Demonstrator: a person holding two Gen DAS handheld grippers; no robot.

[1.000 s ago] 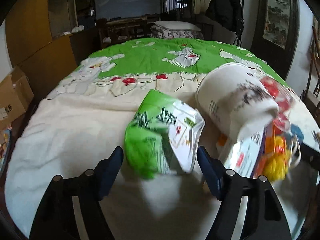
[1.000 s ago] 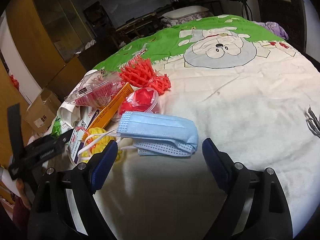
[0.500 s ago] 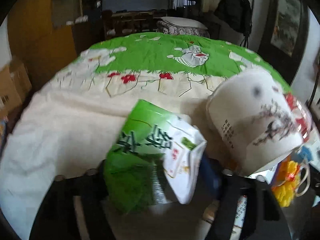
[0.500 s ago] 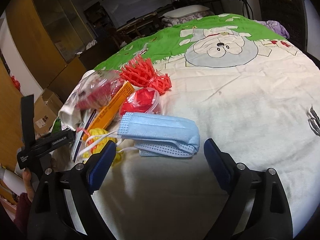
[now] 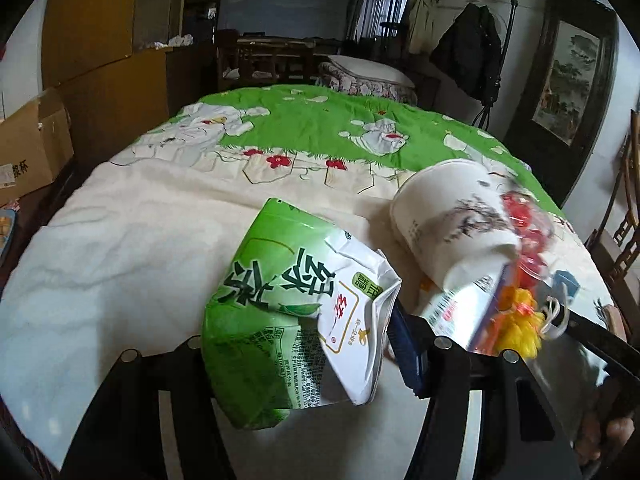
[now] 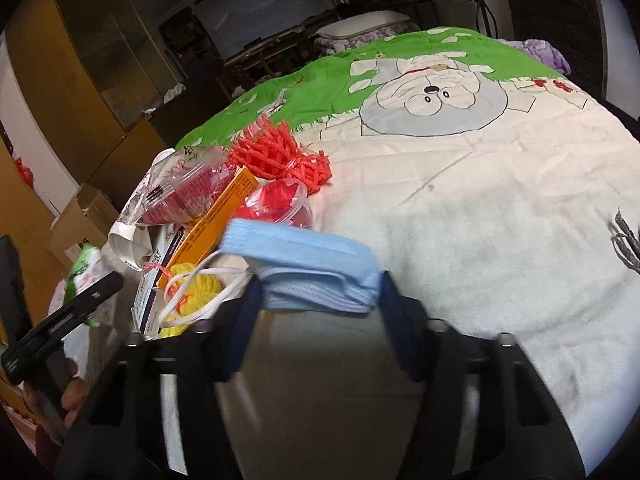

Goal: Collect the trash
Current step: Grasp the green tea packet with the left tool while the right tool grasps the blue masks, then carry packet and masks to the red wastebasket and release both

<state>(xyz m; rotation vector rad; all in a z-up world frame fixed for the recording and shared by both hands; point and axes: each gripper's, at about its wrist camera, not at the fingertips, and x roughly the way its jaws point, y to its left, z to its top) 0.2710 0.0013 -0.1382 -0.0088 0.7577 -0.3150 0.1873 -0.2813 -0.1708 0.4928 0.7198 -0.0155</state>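
My left gripper (image 5: 300,360) is shut on a crushed green and white drink carton (image 5: 296,304), held just above the blanket. My right gripper (image 6: 316,300) has closed on the blue face mask (image 6: 304,260), whose white ear loops (image 6: 200,296) trail to the left. The trash pile lies between the two grippers: a tipped white paper cup (image 5: 452,224), a clear plastic pack with red contents (image 6: 180,192), an orange box (image 6: 212,220), red netting (image 6: 280,156), a clear cup with red inside (image 6: 280,204) and a yellow net ball (image 6: 196,288).
The blanket (image 6: 480,220) is cream in front and green with cartoon prints at the back. Cardboard boxes (image 5: 28,148) and wooden cabinets stand on the left. A dark chair (image 5: 624,232) stands at the right edge. My left gripper also shows in the right wrist view (image 6: 60,320).
My left gripper closed on the green carton and lifted it slightly. My right gripper moved forward and closed on the blue mask.
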